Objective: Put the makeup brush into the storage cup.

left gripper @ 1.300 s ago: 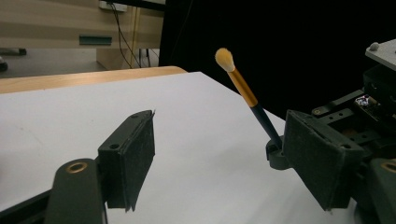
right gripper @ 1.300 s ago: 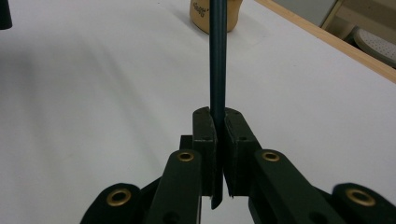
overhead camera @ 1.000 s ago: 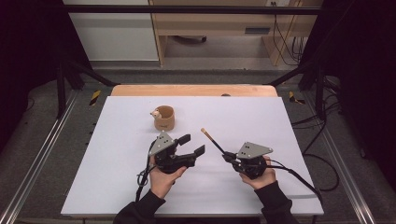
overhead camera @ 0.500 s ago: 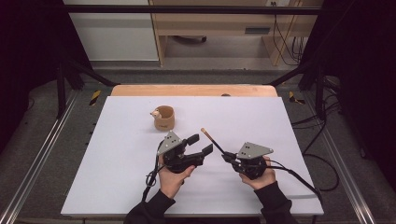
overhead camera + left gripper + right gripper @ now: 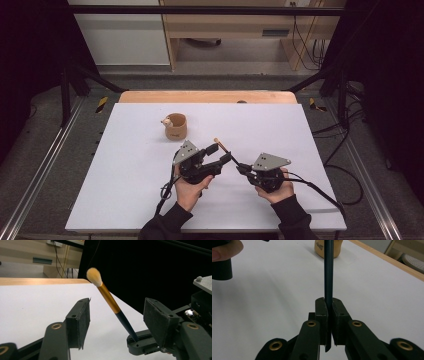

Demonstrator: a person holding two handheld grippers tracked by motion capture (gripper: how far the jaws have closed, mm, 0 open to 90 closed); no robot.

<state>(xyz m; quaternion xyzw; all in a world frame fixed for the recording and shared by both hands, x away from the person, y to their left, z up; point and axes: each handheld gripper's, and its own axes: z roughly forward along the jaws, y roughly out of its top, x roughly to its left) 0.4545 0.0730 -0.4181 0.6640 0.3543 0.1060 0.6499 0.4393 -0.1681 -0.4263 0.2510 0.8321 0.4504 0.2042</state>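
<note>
brush (image 5: 108, 296) | clamped by right gripper (image 5: 241, 169) near cup (image 5: 175, 127) | left gripper (image 5: 222, 154) closing, jaws astride handle, untouching | bare table (image 5: 280, 125) beyond cup

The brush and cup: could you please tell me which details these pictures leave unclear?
- Brush bristles: cut off by the top edge in the right gripper view.
- Brush handle end: pinched inside the right claw, which hides it.
- Cup contents: in the high view something pale shows at its rim, too small to identify.
- Cup top: cut by the upper edge in the right gripper view.
- Left claw: its pads flank the brush, contact not visible.
</note>
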